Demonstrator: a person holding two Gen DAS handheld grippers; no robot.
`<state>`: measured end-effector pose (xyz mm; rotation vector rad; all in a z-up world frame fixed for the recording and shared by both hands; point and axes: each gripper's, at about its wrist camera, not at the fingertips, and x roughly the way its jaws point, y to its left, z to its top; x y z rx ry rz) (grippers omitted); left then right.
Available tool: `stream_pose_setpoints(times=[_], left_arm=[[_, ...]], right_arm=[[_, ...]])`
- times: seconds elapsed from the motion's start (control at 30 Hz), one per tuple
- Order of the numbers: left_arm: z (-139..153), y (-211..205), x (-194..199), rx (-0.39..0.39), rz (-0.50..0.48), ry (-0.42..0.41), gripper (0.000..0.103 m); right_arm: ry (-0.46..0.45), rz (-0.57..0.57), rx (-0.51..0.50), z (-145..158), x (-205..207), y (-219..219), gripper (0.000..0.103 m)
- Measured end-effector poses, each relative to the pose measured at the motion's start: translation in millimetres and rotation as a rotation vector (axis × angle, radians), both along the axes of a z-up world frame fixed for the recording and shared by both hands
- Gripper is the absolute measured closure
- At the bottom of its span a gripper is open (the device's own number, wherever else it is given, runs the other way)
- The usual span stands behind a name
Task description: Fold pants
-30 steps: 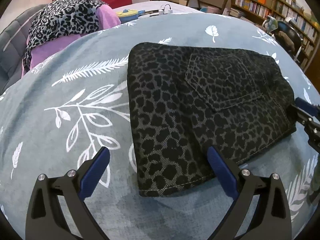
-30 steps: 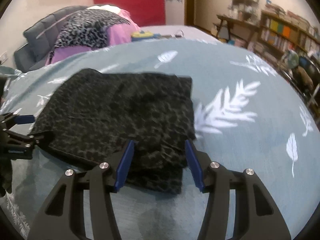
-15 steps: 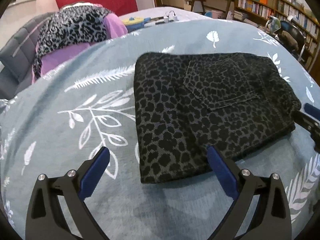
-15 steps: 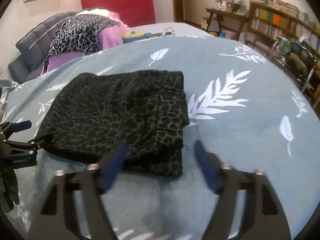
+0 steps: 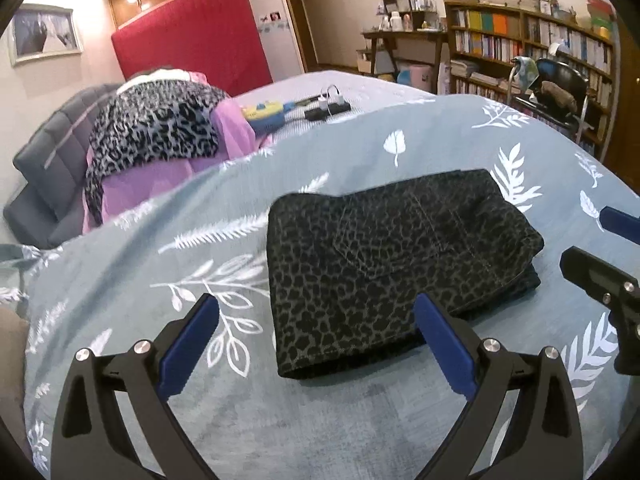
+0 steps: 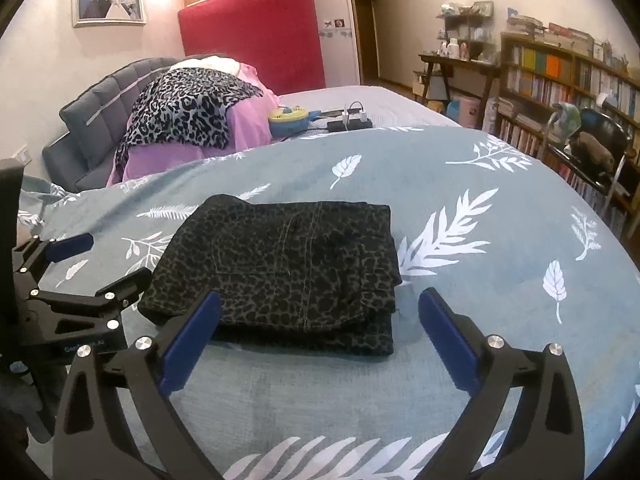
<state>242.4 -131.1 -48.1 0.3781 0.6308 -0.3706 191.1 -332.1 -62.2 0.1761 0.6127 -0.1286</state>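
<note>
The dark leopard-print pants [image 5: 384,264] lie folded into a compact rectangle on the grey-blue leaf-print bedspread [image 5: 304,412]. They also show in the right wrist view [image 6: 288,272], back pocket up. My left gripper [image 5: 316,344] is open and empty, held above the bed just short of the pants' near-left edge. My right gripper [image 6: 320,332] is open and empty, just short of the pants' other side. Each gripper shows in the other's view: the right one [image 5: 600,256] beside the pants, the left one [image 6: 92,260] likewise.
A pile of leopard-print and pink clothes [image 6: 192,112] lies on the grey sofa [image 6: 96,112] at the back left. A yellow-blue toy [image 6: 288,118] and chargers [image 6: 350,120] sit behind the bedspread. Bookshelves [image 6: 568,80] and a chair [image 6: 592,148] stand at the right.
Both grippers have drawn back and up from the folded pants. The right gripper's jaws have opened wider. The pants lie still.
</note>
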Motion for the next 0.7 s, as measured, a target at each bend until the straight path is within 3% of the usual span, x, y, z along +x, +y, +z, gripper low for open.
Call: stream_pose_setpoints(times=[0.7], left_arm=[[16.8, 1.2, 2.3, -0.014, 0.033, -0.034, 0.006]], right_arm=[[-0.044, -0.030, -0.028, 15.1, -9.1, -2.4, 0.003]])
